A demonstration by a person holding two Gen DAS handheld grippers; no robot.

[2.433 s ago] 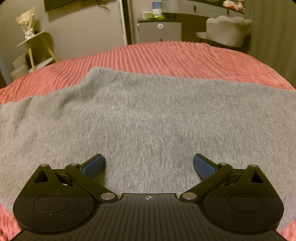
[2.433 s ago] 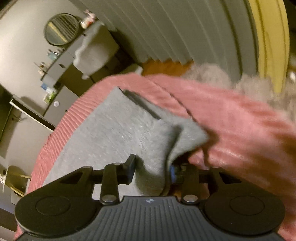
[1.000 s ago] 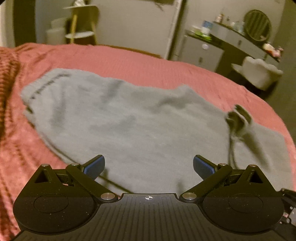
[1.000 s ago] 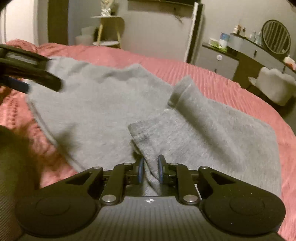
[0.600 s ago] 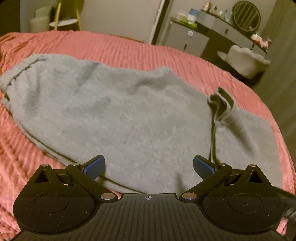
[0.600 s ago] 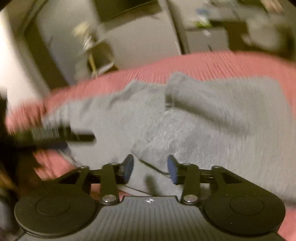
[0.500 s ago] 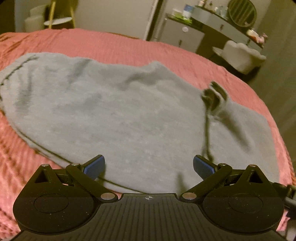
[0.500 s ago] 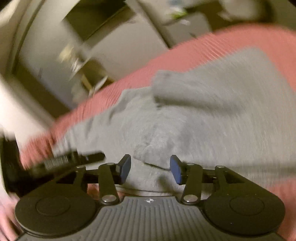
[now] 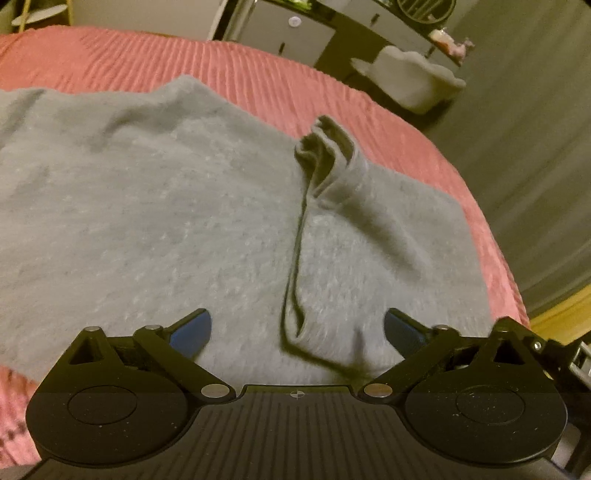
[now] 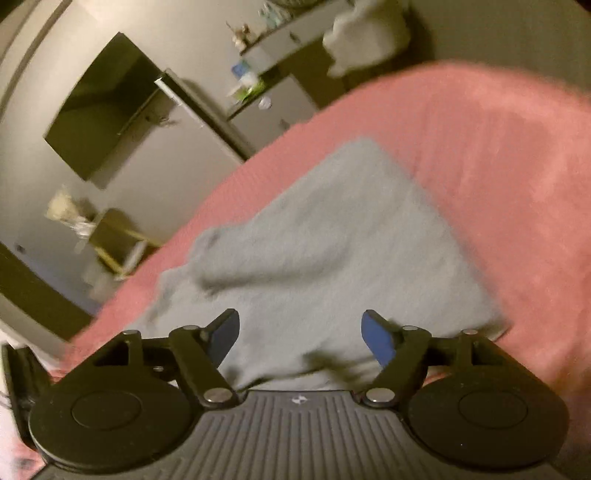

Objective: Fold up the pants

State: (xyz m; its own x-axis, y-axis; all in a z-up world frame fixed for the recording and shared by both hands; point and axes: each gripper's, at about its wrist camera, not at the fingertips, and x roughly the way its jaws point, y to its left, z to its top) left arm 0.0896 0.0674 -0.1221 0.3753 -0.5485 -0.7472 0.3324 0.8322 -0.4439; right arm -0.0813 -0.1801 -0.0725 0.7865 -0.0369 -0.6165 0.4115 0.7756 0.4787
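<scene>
Grey pants (image 9: 147, 206) lie on a pink ribbed bedspread (image 9: 258, 77). Their right end is folded back over the rest, with the cuffs (image 9: 327, 147) bunched at the far edge and the folded edge running toward me. My left gripper (image 9: 297, 328) is open and empty, hovering over the near edge of the pants at the fold. My right gripper (image 10: 299, 334) is open and empty above the folded part of the pants (image 10: 351, 240); this view is tilted and blurred.
A grey dresser (image 9: 295, 29) and a white chair (image 9: 410, 83) stand beyond the bed. Grey curtains (image 9: 535, 129) hang on the right. In the right wrist view, a dark wall screen (image 10: 99, 107) and a small yellow side table (image 10: 114, 236) stand beyond the bed.
My right gripper let go of the pant leg it carried over, opened wide and pulled back, tilting. My left gripper swung right toward the fold and stayed open.
</scene>
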